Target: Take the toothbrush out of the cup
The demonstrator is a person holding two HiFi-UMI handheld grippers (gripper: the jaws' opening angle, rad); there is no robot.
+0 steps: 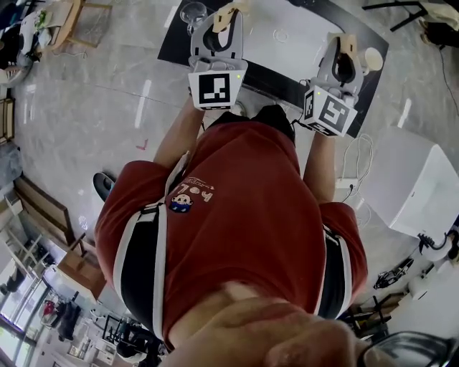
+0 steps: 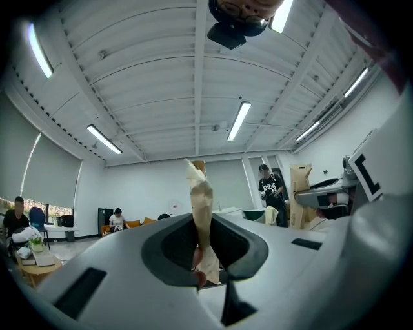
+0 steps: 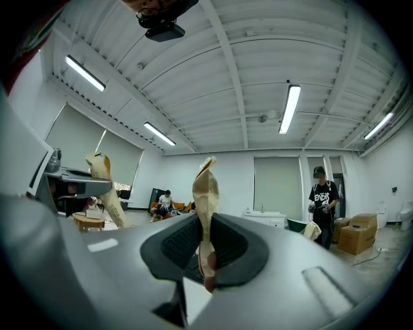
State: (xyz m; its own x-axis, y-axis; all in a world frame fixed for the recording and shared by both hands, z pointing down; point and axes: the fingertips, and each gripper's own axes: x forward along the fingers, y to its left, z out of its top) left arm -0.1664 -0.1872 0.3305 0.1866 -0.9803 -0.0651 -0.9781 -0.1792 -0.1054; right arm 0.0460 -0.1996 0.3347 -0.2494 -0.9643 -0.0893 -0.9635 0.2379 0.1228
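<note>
Both grippers are held up level in front of the person's chest, above the near edge of a table (image 1: pixel 287 77). My left gripper (image 1: pixel 228 14) has its tan taped jaws pressed flat together with nothing between them, as the left gripper view (image 2: pixel 197 169) also shows. My right gripper (image 1: pixel 349 44) is shut and empty too, its jaws one thin strip in the right gripper view (image 3: pixel 206 164). A clear glass cup (image 1: pixel 192 13) stands on the table just left of the left gripper. A white round object (image 1: pixel 373 59) lies beside the right gripper. No toothbrush can be made out.
The table has a white top with a black border. A white box (image 1: pixel 416 183) stands on the marble floor at the right, with cables (image 1: pixel 358 165) next to it. Both gripper views look across an open room with several people (image 3: pixel 321 203) far off.
</note>
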